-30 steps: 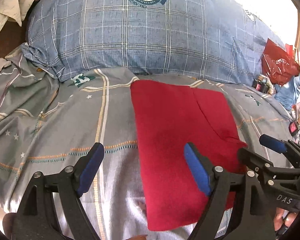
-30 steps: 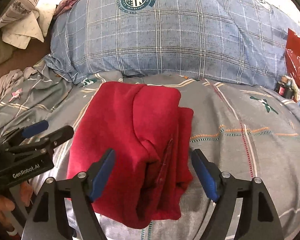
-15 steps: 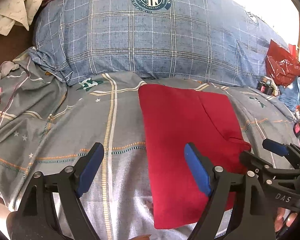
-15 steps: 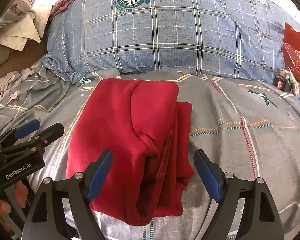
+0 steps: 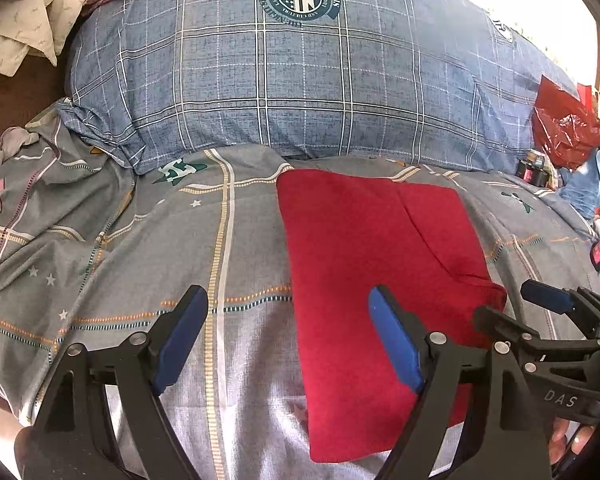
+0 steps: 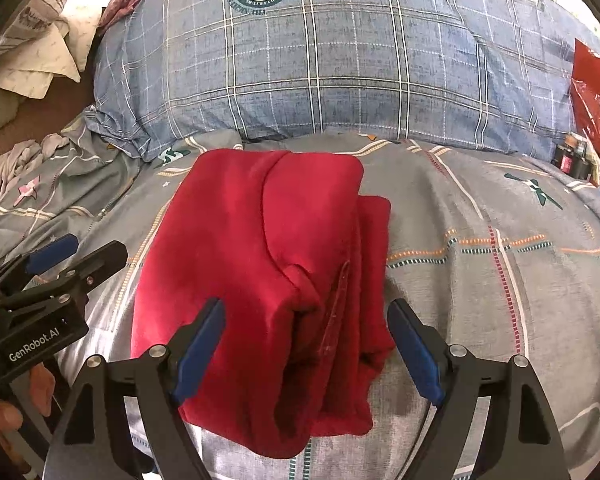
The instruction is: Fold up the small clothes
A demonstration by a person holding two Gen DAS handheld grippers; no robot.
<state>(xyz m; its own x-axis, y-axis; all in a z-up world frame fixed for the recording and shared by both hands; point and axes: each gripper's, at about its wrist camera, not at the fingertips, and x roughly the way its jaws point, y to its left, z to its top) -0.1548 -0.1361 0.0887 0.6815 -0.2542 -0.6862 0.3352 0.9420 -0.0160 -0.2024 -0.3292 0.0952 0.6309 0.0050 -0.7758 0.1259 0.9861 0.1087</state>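
**Both Grippers Spread Wide Over Folded Red Garment**

Left gripper: blue pads parted wide, gripping nothing, "GenRobot.AI" legible on its body in the right view. Right gripper: equally wide, empty, marked "DAS". Folded red garment flat on grey patterned bedsheet, just beyond the right pads, toward 1 o'clock from the left ones. At 12 o'clock, blue plaid pillow bearing a round crest reading "STARS".

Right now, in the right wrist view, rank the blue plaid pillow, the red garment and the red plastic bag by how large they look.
1. Blue plaid pillow: spans nearly the whole width.
2. Red garment: folded on the bedspread; it lies nearer the camera, which inflates it, yet it still looks smaller.
3. Red plastic bag: smallest, though cut off at the right edge.
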